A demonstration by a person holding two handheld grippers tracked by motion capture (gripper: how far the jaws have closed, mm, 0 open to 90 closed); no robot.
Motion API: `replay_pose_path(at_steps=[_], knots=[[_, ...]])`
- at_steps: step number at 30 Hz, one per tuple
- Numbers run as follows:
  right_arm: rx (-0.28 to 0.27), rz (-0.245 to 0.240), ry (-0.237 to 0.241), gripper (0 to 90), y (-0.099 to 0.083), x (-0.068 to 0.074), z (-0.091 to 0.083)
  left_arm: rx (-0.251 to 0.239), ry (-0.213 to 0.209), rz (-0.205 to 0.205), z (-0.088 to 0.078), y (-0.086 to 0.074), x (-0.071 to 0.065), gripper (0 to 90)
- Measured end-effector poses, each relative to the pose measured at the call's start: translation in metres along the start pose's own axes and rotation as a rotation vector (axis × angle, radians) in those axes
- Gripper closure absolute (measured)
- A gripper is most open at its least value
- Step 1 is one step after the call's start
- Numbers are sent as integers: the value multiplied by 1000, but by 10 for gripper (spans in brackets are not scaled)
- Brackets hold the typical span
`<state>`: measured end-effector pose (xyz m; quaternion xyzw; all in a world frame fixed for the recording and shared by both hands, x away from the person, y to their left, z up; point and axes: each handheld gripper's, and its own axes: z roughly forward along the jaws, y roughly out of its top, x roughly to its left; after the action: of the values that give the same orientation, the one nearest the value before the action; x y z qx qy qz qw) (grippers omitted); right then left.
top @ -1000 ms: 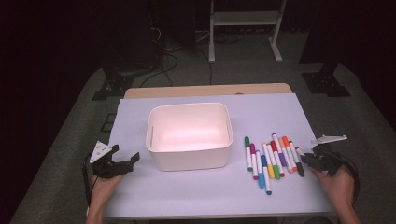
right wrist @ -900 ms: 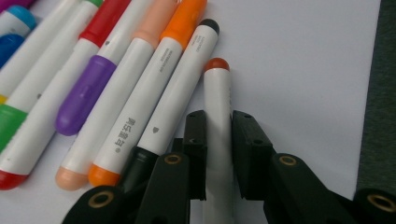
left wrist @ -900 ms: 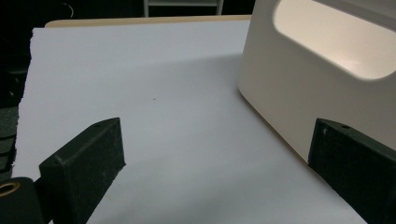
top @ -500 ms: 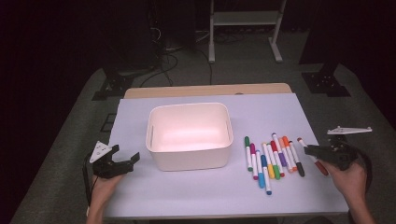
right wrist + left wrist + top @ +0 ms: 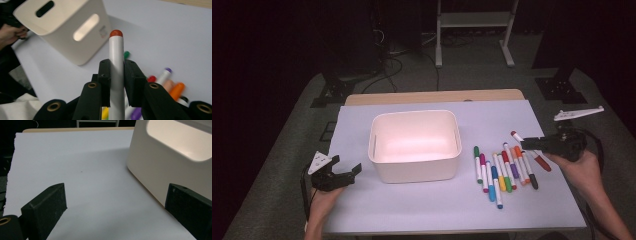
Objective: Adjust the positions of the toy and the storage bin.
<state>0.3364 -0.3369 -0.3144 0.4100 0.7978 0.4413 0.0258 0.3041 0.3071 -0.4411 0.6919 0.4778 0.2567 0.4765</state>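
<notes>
Jaws of the right gripper [image 5: 117,75] pinch the red marker [image 5: 116,65] at mid-barrel.

A: Bin [image 5: 414,172] colour? Desk [image 5: 362,210]?
B: Bin was cream-white, desk cover pale lilac w/ a tan wood edge.
A: Held marker [image 5: 116,62]?
B: White barrel, red cap. Tools black.

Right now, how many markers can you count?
About 10: one red marker clamped in the right gripper, roughly nine more markers fanned on the table beside the white bin; overlaps may hide some.
</notes>
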Motion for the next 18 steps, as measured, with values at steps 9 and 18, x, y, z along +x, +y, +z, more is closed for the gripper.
replay_pose_path(at_steps=[9,18], knots=[[46,-91,124,753,43,30,20,1,-6,-6,1,-1,1,24],[92,-168,204,752,73,54,41,4,-6,-3,0,0,2,24]])
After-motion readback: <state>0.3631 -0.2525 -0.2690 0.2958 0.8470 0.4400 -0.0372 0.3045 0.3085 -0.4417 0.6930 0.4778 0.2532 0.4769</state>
